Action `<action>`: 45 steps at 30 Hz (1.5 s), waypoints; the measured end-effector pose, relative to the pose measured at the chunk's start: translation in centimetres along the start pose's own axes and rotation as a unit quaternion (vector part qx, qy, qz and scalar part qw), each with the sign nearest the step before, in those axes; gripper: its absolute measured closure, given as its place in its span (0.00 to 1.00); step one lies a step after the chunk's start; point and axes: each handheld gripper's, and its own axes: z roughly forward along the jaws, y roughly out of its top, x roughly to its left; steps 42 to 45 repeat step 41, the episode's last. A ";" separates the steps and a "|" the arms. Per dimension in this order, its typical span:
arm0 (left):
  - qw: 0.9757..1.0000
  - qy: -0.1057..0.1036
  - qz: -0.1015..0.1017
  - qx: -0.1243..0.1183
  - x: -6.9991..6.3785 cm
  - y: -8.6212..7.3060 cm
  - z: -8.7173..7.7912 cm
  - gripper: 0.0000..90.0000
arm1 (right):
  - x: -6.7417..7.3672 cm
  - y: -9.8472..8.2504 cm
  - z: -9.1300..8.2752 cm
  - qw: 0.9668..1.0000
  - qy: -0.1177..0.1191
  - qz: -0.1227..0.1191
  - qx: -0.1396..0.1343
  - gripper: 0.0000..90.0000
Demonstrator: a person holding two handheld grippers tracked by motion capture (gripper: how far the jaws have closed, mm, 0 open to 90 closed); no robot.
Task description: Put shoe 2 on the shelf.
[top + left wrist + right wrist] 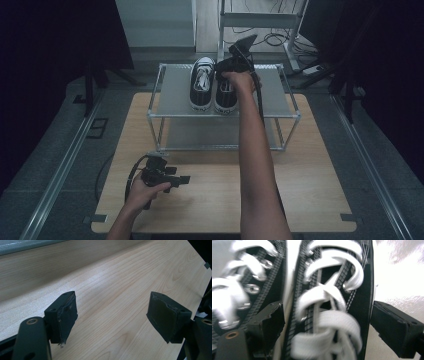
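**Sneaker on the rack's top shelf, right gripper's jaws around it**

Sneakers, a black pair with white laces and white toe caps, stood side by side on the top shelf of a metal rack (172, 95), at the far side of the wooden table (310, 200). The right gripper (231, 65) had been brought over the right sneaker (226, 98) from above, the person's right arm stretched forward across the table to reach it. In the right gripper view, one jaw sat in the gap between the two shoes, against the inner side of the right sneaker (329, 302), and the other jaw lay just beside its outer edge, so the laced upper stood between them. That picture was blurred, and whether the pads actually pressed on the shoe could not be told. The left sneaker (202, 85) stood just to the side of that gripper, its laces and eyelets showing beyond the inner jaw.

The left gripper (181, 180) was held low over the near part of the table, well apart from the rack and the shoes, pointing sideways across the wood. In the left gripper view its two jaws showed with bare wood grain between them and nothing in their grasp; they stood about as close together as they go.
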 end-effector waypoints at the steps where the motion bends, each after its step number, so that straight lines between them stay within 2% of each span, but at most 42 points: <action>1: 1.000 -0.001 0.000 0.000 0.0 0.0 0.0 0.26 | 0.0 -0.1 -0.3 1.000 0.006 -0.003 -0.002 0.14; 4: 1.000 0.001 0.000 0.000 0.0 0.0 0.0 0.26 | 0.1 -0.3 -0.9 1.000 0.008 -0.013 -0.007 0.14; 6: 1.000 0.001 0.000 0.000 0.0 0.0 0.0 0.26 | 0.1 -0.6 -1.5 0.999 0.013 -0.025 -0.021 0.15; 13: 1.000 0.008 0.001 0.003 0.1 0.0 0.1 0.26 | 0.3 -2.3 -3.7 0.995 0.051 -0.065 -0.051 0.16; 16: 1.000 0.009 -0.001 0.001 0.1 0.0 0.0 0.26 | -0.2 -3.5 -4.8 0.992 0.074 -0.082 -0.066 0.18; 23: 1.000 0.012 -0.002 0.003 0.1 -0.1 0.1 0.26 | -1.8 -6.5 -6.8 0.984 0.109 -0.117 -0.085 0.20; 33: 1.000 0.015 0.003 0.007 -0.2 0.0 0.3 0.26 | -3.4 -10.7 -8.5 0.971 0.149 -0.155 -0.102 0.21; 41: 1.000 0.016 0.003 0.008 -0.2 0.0 0.4 0.26 | -4.3 -12.3 -8.9 0.966 0.161 -0.171 -0.113 0.22; 45: 1.000 0.016 0.003 0.008 -0.2 0.0 0.4 0.26 | -4.3 -12.3 -8.9 0.966 0.161 -0.171 -0.113 0.22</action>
